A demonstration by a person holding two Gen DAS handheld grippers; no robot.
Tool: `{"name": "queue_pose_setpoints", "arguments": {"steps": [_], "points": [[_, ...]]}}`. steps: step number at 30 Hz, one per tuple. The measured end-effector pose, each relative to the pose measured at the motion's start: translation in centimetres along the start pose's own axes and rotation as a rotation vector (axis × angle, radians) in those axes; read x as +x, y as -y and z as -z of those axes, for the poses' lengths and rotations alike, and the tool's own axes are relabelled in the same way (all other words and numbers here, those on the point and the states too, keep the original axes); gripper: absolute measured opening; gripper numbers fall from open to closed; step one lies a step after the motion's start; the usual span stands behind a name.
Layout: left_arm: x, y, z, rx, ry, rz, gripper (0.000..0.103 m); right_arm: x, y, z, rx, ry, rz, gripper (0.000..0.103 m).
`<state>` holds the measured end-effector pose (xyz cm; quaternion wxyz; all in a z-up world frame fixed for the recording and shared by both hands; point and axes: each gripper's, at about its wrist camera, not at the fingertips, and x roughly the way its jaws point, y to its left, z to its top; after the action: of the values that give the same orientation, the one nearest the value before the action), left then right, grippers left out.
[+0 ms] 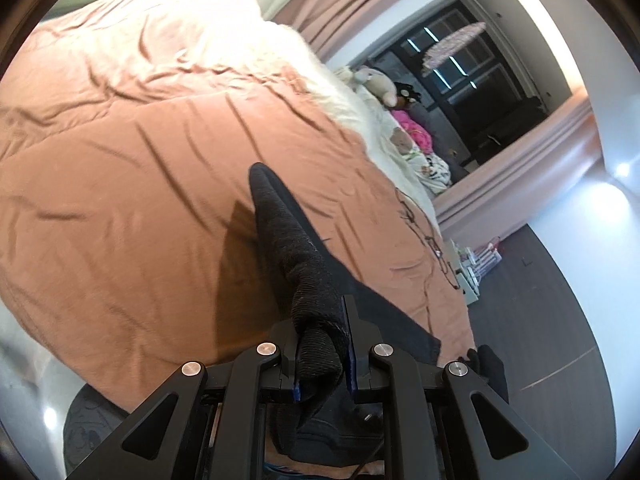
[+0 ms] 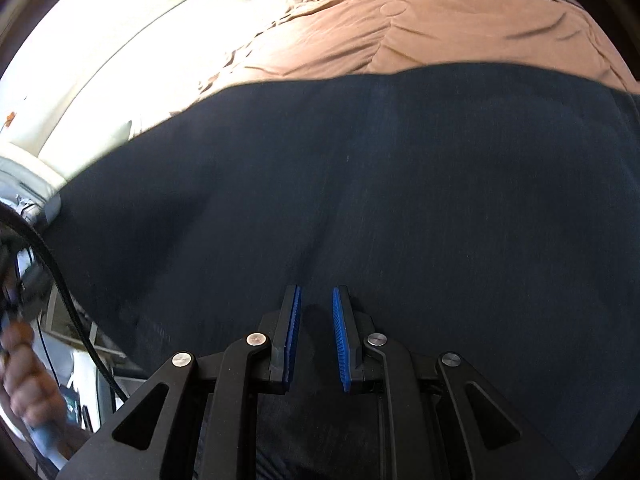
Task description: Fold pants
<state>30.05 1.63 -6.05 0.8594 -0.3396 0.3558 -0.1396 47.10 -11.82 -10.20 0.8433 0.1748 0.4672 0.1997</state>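
Observation:
Dark pants (image 2: 360,180) lie spread across the salmon bedcover (image 2: 400,32) and fill most of the right wrist view. My right gripper (image 2: 317,292) sits low over them, its blue pads (image 2: 294,332) closed on a raised fold of the dark cloth. In the left wrist view, my left gripper (image 1: 322,336) is shut on a black ribbed edge of the pants (image 1: 288,240). That edge is lifted above the bedcover (image 1: 120,160), stretches away from the jaws as a narrow strip, and casts a shadow on the bed. The left pad is hidden by the fabric.
Stuffed toys (image 1: 380,84) and pink things lie by a dark window (image 1: 472,80) beyond the bed's far edge. Grey floor (image 1: 540,300) runs to the right of the bed. A person's hand (image 2: 24,360) and a black cable (image 2: 72,312) show at the lower left.

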Motion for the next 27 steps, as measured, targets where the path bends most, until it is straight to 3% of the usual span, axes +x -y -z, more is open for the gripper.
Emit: {"name": "queue_pose_setpoints", "arguments": {"steps": [5, 15, 27], "points": [[0.2, 3.1, -0.2, 0.053, -0.005, 0.042, 0.016, -2.1, 1.0, 1.8, 0.033, 0.002, -0.063, 0.013], [2.0, 9.2, 0.0, 0.162, -0.05, 0.12, 0.016, -10.2, 6.6, 2.9, 0.139, 0.165, -0.038, 0.013], [4.3, 16.0, 2.1, 0.3, -0.136, 0.19, 0.016, -16.7, 12.0, 6.2, 0.269, 0.281, -0.015, 0.013]]}}
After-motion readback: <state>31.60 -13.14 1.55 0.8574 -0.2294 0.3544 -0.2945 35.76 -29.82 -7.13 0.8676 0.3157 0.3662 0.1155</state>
